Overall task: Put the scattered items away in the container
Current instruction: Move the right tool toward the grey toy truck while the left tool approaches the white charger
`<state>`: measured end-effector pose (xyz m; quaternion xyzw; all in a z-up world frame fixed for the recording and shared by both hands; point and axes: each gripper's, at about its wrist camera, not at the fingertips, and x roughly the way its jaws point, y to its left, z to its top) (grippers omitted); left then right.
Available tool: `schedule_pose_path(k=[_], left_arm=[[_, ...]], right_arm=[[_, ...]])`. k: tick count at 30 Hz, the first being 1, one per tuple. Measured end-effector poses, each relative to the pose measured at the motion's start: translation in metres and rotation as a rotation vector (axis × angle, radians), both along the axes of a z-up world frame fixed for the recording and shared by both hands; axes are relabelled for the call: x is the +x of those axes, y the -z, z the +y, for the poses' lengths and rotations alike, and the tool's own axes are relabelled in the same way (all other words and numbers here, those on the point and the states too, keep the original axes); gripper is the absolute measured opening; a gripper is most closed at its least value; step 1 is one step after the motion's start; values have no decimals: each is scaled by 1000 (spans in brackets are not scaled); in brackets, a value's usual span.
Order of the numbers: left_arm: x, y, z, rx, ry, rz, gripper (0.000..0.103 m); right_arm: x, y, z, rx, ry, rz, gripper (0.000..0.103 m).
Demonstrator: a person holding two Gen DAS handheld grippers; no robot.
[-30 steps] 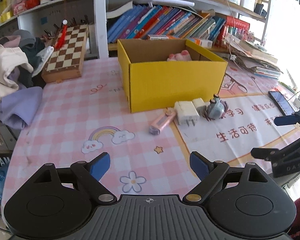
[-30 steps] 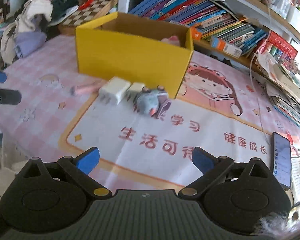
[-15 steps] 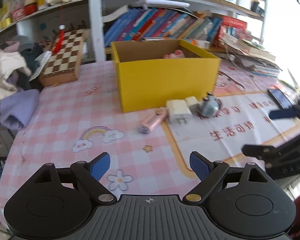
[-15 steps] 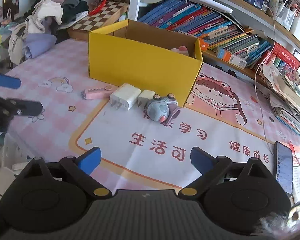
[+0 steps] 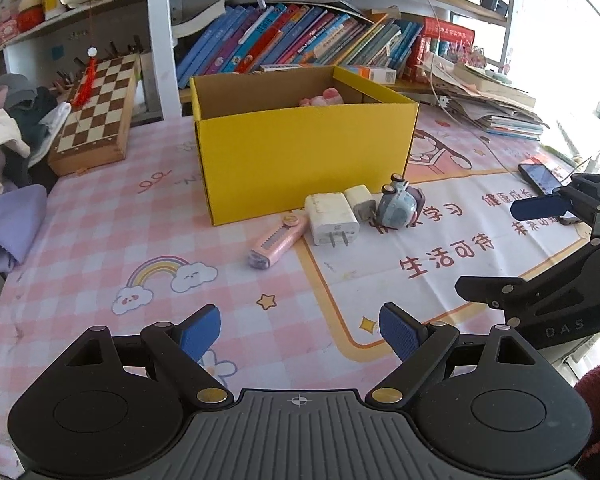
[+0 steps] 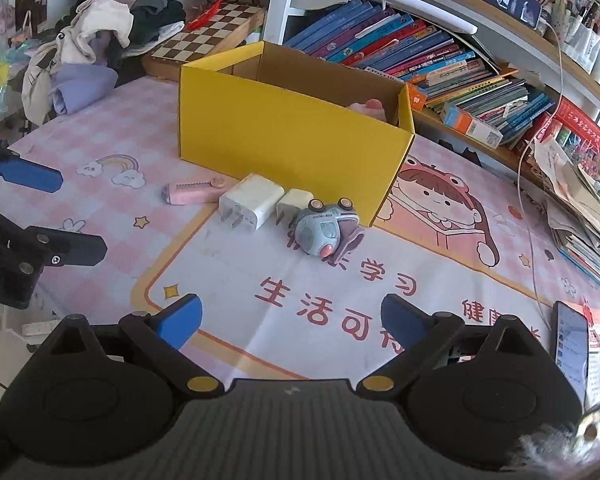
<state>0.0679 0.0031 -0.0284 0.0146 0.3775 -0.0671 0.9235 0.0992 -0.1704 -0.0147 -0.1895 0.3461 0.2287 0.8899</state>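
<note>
A yellow cardboard box (image 5: 304,160) (image 6: 284,140) stands open on the table with a pink item (image 5: 322,100) inside. In front of it lie a pink utility knife (image 5: 278,240) (image 6: 190,194), a large white charger (image 5: 331,218) (image 6: 250,202), a small white charger (image 5: 360,202) (image 6: 294,202) and a grey-blue toy car (image 5: 400,204) (image 6: 326,230). My left gripper (image 5: 300,332) is open and empty, well short of the knife. My right gripper (image 6: 290,320) is open and empty too, short of the toy car. Each gripper shows at the edge of the other's view.
A chessboard box (image 5: 96,116) and a pile of clothes (image 5: 8,136) lie at the back left. Shelves of books (image 5: 300,40) run behind the box. A phone (image 6: 572,344) lies near the right edge, with stacked papers (image 5: 496,108) beyond.
Both views have shifted a little; the box and the scattered items sit slightly differently in frame. No item has moved and both grippers have stayed open.
</note>
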Motion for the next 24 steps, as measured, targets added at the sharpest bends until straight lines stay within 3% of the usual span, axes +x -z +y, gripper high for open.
schedule_pose_path(k=[6, 10, 24], left_arm=[[9, 2, 0, -13, -6, 5, 89], [15, 4, 0, -19, -8, 7, 89], [39, 8, 0, -33, -24, 27, 89]], right_arm=[[13, 2, -3, 8, 15, 19, 97], [21, 2, -4, 10, 18, 29, 84], [48, 6, -2, 7, 11, 54, 83]])
